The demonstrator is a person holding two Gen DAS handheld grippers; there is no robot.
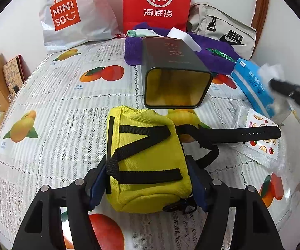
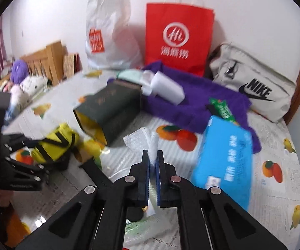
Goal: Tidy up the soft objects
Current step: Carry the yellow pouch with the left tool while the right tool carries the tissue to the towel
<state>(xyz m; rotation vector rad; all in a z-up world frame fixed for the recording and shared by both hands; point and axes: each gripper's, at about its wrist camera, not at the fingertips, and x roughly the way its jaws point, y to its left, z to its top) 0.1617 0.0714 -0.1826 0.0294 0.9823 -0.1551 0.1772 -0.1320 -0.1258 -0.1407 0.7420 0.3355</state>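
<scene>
My left gripper (image 1: 148, 179) is shut on a yellow pouch (image 1: 148, 162) with black straps, its blue pads pressing both sides; the pouch also shows at the left of the right wrist view (image 2: 54, 143). A dark green tin (image 1: 170, 73) lies on its side just beyond, open mouth toward me. My right gripper (image 2: 153, 156) is shut on a white tissue (image 2: 143, 139) and holds it above the table beside a blue tissue pack (image 2: 223, 156). The right gripper also shows at the right edge of the left wrist view (image 1: 275, 83) over the pack (image 1: 252, 83).
A purple towel (image 2: 181, 104) with a white block (image 2: 166, 87) and a green packet (image 2: 223, 108) lies behind. A Miniso bag (image 1: 72, 18), a red paper bag (image 1: 156, 2) and a Nike bag (image 1: 225, 31) stand against the wall. A black watch strap (image 1: 243, 134) and a fruit-print sachet (image 1: 260, 135) lie at right.
</scene>
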